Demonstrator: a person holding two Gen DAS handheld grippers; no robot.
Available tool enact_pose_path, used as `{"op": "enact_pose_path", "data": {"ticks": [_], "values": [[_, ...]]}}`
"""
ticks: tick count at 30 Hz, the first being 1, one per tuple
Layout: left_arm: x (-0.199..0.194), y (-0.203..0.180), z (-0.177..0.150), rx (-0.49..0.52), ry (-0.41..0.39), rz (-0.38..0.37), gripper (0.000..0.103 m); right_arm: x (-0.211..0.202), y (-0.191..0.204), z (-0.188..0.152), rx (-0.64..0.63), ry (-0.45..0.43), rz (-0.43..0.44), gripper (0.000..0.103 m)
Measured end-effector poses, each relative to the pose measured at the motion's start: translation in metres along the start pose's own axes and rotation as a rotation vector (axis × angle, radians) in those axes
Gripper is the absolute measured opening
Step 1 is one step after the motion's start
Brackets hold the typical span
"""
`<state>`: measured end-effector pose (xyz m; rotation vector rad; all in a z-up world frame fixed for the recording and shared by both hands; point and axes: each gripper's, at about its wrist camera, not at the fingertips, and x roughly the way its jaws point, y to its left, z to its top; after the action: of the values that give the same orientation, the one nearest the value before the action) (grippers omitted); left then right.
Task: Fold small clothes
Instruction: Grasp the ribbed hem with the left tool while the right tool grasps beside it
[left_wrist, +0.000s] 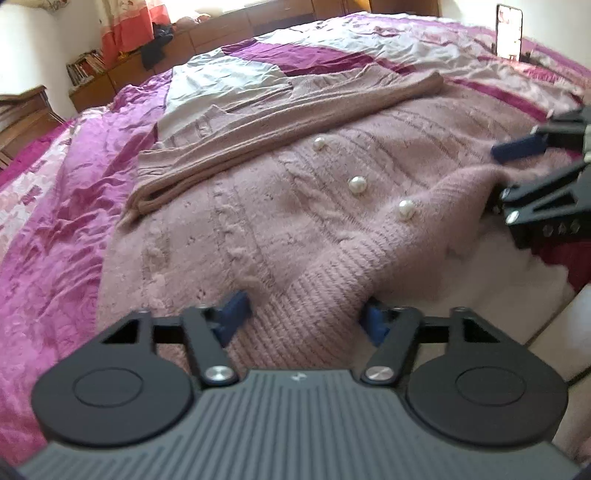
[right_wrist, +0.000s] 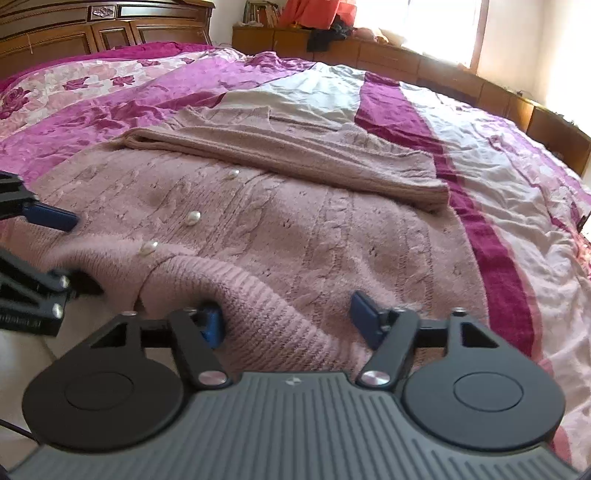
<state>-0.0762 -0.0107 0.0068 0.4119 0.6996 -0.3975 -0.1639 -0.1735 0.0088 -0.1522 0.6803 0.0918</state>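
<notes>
Ribbed hem of one fuzzy pink cable-knit cardigan (left_wrist: 280, 229), lying flat on a bed under a crumpled magenta-and-white satin bedspread (left_wrist: 62, 206). Left gripper (left_wrist: 304, 312) and right gripper (right_wrist: 286, 314): jaws spread wide, each straddling the hem, grasping nothing. Three pearl buttons (left_wrist: 357, 184). One sleeve (right_wrist: 295, 162) folded across. Carved wooden headboard (right_wrist: 103, 29), low wooden cabinets (right_wrist: 388, 55), sunlit window.

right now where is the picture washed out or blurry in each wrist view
Left wrist view: the bed edge by the right gripper is blown out white, and that gripper looks smeared. Right wrist view: the window glares at top right, the left gripper is soft, the cardigan stays sharp.
</notes>
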Motion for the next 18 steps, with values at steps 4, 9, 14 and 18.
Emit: {"op": "enact_pose_path", "data": {"ticks": [4, 9, 14, 18], "values": [[-0.001, 0.001, 0.008, -0.019, -0.015, -0.039, 0.024, 0.002, -0.001, 0.002, 0.01, 0.001, 0.028, 0.051], [-0.004, 0.008, 0.021, -0.069, -0.038, -0.055, 0.015, 0.001, -0.005, 0.01, 0.052, -0.023, 0.068, 0.029], [-0.014, 0.018, 0.04, -0.102, -0.103, -0.055, 0.014, -0.005, -0.015, 0.028, 0.129, -0.08, 0.098, 0.022], [-0.018, 0.023, 0.056, -0.107, -0.155, -0.036, 0.014, -0.009, -0.023, 0.045, 0.171, -0.133, 0.111, 0.018]]}}
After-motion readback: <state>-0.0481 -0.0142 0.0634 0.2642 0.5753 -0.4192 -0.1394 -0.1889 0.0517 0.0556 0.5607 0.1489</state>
